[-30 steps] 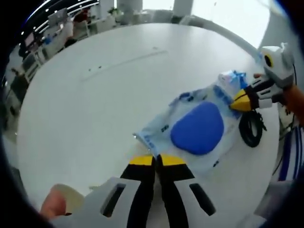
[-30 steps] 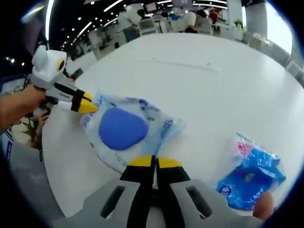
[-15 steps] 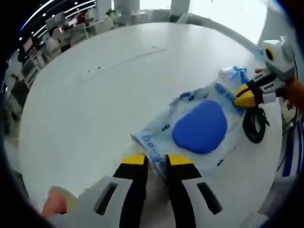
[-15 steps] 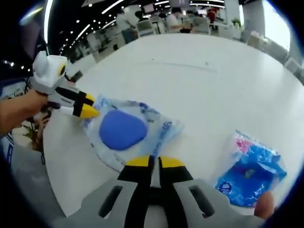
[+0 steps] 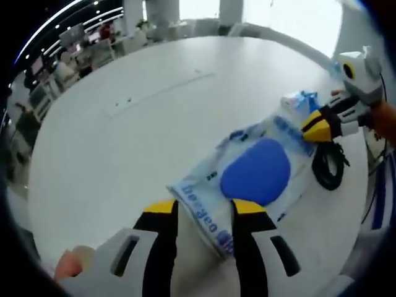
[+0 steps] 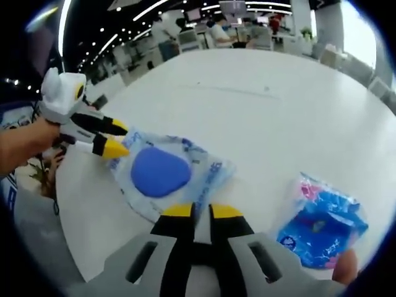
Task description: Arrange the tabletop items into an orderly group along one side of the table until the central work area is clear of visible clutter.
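I have the clear printed plastic pouch with a blue oval pad inside (image 5: 253, 176) lying near the white round tabletop's (image 5: 124, 142) edge. My left tongs (image 5: 201, 210) stand apart around its corner; my right tongs (image 6: 202, 211) look nearly together, gripping nothing I can tell. Next, I judge, comes shifting the pouch beside the small blue crinkled packet (image 6: 322, 226).

**No legible text**

The clear plastic bag (image 5: 247, 179) carries blue printed characters along its edges in the left gripper view, but they are too blurred to read. The small blue packet (image 6: 322, 226) in the right gripper view bears print that is equally unreadable.
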